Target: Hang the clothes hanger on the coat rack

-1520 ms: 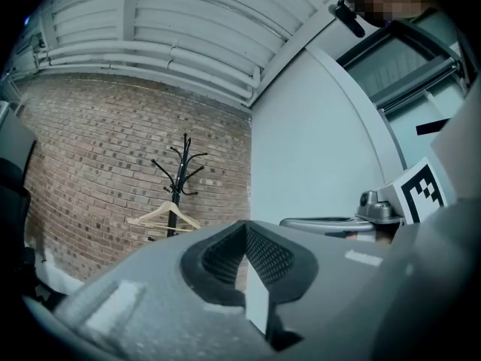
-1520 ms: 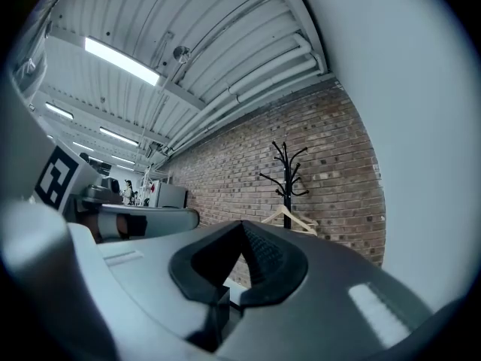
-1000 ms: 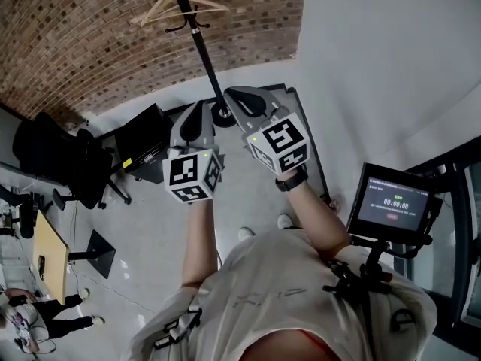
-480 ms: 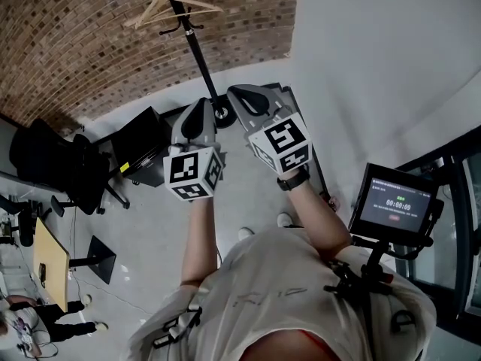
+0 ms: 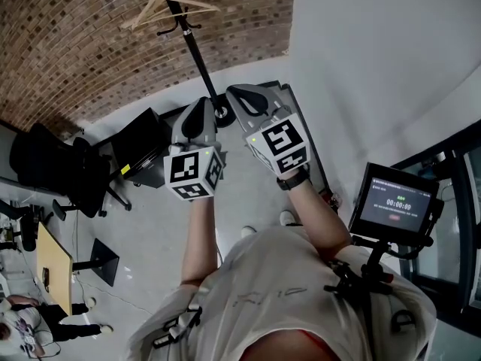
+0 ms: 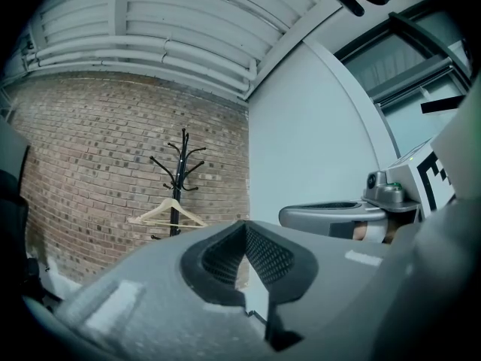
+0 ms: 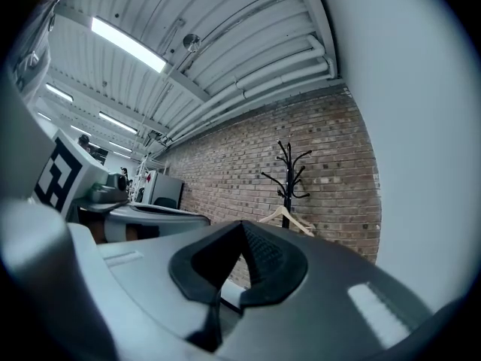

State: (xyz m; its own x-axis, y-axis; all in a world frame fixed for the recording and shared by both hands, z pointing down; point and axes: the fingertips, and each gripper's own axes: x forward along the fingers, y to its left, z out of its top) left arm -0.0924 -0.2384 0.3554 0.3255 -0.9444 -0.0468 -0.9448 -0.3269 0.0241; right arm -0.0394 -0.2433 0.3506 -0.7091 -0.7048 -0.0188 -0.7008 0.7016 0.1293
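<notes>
Held left gripper point(image 5: 203, 105) and right gripper point(image 5: 237, 95) side by side, both fully closed on nothing. Faced black coat rack point(image 5: 197, 51), well apart, with wooden clothes hanger point(image 5: 194, 3) hung on it.

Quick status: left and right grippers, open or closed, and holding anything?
Left gripper: closed, holding nothing.
Right gripper: closed, holding nothing.

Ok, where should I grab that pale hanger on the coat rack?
Probably one sloping arm close to the neck, coming from the front. The hanger hangs broadside to you on the coat rack, so its thin arms are exposed and clear of the pole.
</notes>
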